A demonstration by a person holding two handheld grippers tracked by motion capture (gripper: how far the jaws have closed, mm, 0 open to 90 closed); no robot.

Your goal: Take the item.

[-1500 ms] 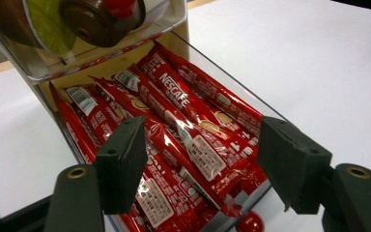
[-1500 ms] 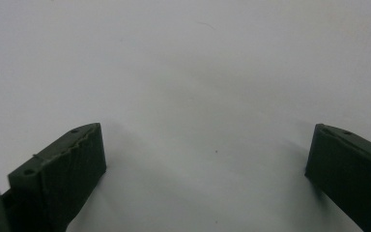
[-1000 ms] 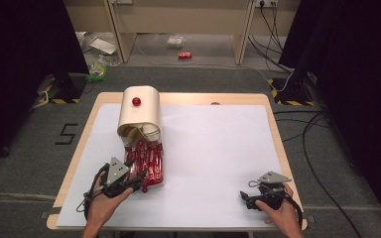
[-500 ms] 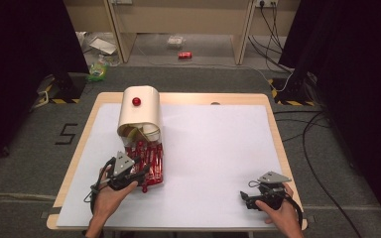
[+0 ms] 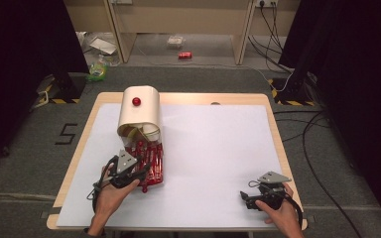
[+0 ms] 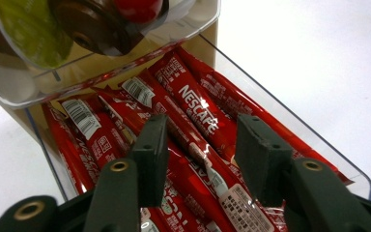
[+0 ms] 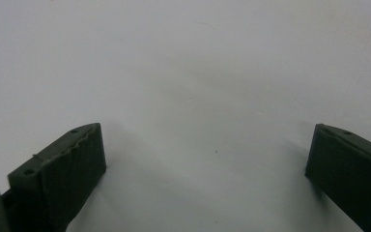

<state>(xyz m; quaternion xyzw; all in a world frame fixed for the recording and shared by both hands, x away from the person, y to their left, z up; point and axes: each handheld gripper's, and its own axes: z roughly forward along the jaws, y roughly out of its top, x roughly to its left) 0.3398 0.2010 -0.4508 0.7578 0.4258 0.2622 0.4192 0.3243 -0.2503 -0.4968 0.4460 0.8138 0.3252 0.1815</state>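
A cream dispenser (image 5: 140, 111) with a red knob stands at the back left of the white mat. Its clear tray (image 5: 161, 166) sticks out toward me, full of red Nescafe sachet sticks (image 6: 193, 101). My left gripper (image 5: 145, 172) hangs over the tray's near end. In the left gripper view, the left gripper (image 6: 200, 133) straddles one or two sticks. Its jaws have just been closing, and the pads (image 6: 256, 150) stand clear of the sticks' sides. My right gripper (image 5: 244, 198) rests at the front right of the mat, and the right gripper (image 7: 205, 140) is wide open on bare white surface.
Round pods, a green one (image 6: 29, 34) and a brown one (image 6: 96, 24), lie in the clear compartment above the tray. The wooden table edge (image 5: 273, 119) frames the mat (image 5: 213, 148). A red can (image 5: 184, 55) and cables lie on the floor behind.
My left gripper has crept forward over the tray of sticks and its jaws have narrowed. The right gripper has kept still.
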